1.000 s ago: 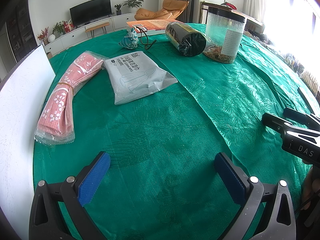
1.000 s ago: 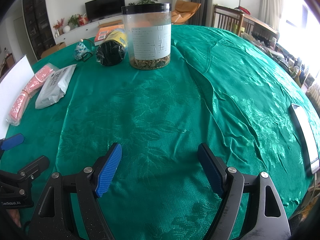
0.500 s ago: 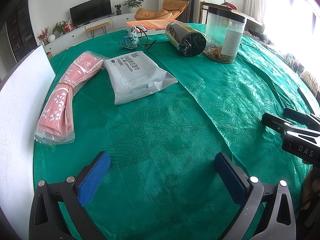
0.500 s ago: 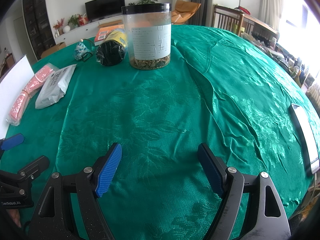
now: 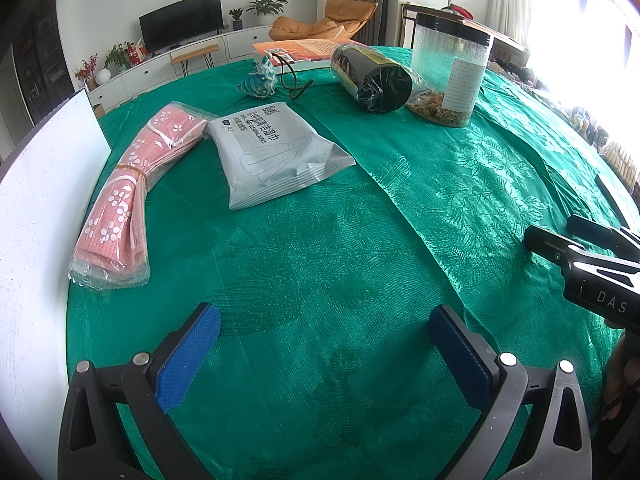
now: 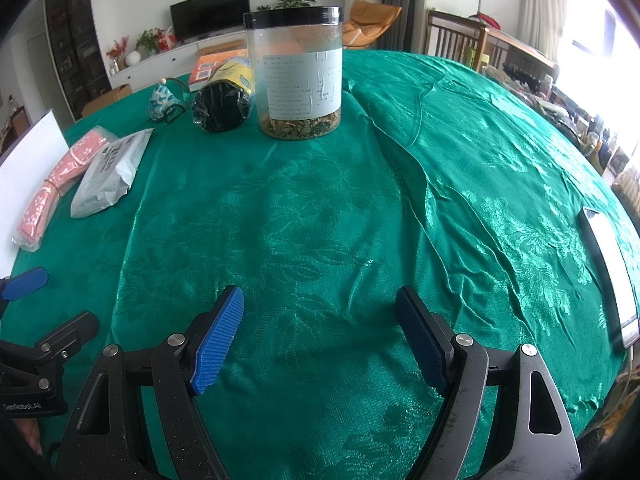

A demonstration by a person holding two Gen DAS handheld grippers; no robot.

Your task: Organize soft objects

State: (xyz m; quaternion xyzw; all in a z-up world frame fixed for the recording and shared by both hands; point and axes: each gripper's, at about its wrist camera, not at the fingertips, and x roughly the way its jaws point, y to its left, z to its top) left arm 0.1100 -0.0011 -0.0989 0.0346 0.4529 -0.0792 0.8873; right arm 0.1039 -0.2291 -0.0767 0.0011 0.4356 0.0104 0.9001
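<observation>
Grippers are both held low over the near edge of the table, side by side, pointing across the green tablecloth (image 5: 460, 184). The left gripper (image 5: 324, 344) has its blue pads (image 5: 188, 356) spread wide apart with only cloth between them; it holds nothing. The right gripper (image 6: 320, 332) is likewise spread wide, its blue pads (image 6: 218, 340) apart over bare cloth, holding nothing. Each gripper appears at the margin of the other's view, so the two sit near each other but apart.

Soft items lie toward the left edge of the table. A pink cloth bundle (image 5: 120, 196) in clear wrap, tied at the middle with a band, lies lengthwise just beside a white board (image 5: 36, 216) standing at the left edge. A grey wipes packet (image 5: 276, 156) lies flat to its right, its far corner touching or just overlapping the bundle. Toward the far edge sits a small blue-patterned pouch (image 5: 260, 82) with a dark cord.

A dark roll in clear wrap (image 5: 372, 76) lies on its side at the far edge, touching or just beside a clear jar (image 6: 298, 76) with a black lid, standing upright. An orange book (image 5: 304, 48) lies behind them. A phone (image 6: 608, 272) lies at the right edge.
</observation>
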